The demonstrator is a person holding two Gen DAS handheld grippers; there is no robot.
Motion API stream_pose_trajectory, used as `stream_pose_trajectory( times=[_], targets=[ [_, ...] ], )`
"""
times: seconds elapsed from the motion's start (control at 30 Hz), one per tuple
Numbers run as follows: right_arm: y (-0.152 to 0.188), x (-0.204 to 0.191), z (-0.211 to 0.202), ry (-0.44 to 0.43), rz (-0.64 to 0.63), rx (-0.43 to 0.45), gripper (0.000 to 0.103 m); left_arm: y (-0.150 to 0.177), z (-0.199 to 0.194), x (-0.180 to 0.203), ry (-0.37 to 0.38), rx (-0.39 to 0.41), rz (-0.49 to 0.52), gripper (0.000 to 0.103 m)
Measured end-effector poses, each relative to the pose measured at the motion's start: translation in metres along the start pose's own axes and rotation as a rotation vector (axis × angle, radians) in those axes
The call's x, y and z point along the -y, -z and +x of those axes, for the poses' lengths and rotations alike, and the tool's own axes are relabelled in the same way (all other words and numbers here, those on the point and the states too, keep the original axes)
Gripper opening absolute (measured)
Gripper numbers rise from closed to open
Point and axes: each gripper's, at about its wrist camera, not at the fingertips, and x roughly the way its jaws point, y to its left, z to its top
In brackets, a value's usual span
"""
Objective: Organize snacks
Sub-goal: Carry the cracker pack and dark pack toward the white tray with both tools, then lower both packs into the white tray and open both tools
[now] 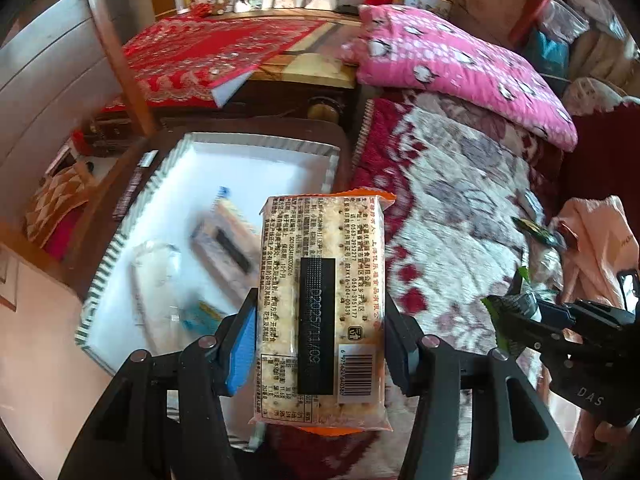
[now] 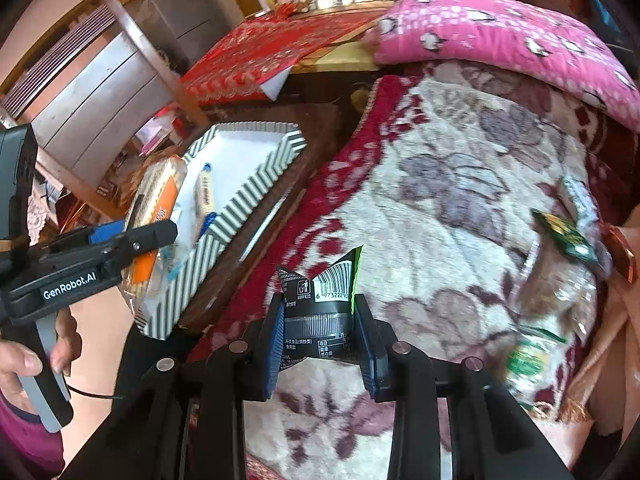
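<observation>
My left gripper [image 1: 320, 332] is shut on an orange-edged cracker pack [image 1: 322, 308], held above the near right edge of a striped white tray [image 1: 320, 151]. The tray holds a few snack packs [image 1: 224, 244]. In the right wrist view the left gripper [image 2: 160, 236] and its cracker pack [image 2: 154, 216] hang over the tray [image 2: 240, 200]. My right gripper [image 2: 320, 336] is shut on a black and green snack packet [image 2: 324, 300] above the floral blanket [image 2: 440, 200]. It also shows in the left wrist view [image 1: 516, 312].
More snack packets lie on the blanket at the right [image 2: 564, 232], [image 2: 528, 360]. A pink pillow [image 1: 460, 64] lies at the back. The tray rests on a dark wooden stand [image 2: 308, 152] beside the bed. A red cloth covers a table [image 1: 208, 56] behind.
</observation>
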Motion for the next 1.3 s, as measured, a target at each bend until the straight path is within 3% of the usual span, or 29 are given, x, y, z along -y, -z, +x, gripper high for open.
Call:
stream_pose_trajectory(
  times=[0.4, 1.0, 1.3],
  targets=[
    [-0.036, -0.061, 0.037, -0.059, -0.135, -0.039, 0.035, 0.003, 0.005, -0.103, -0.101, -0.029, -0.179, 0.054],
    [-0.076, -0.118, 0.096, -0.087, -0.249, -0.103, 0.035, 0.01, 0.037, -0.137, -0.101, -0.08, -0.272, 0.054],
    [-0.075, -0.147, 0.125, -0.142, -0.293, -0.153, 0.035, 0.012, 0.048, -0.155, -0.126, -0.099, -0.298, 0.054]
  ],
)
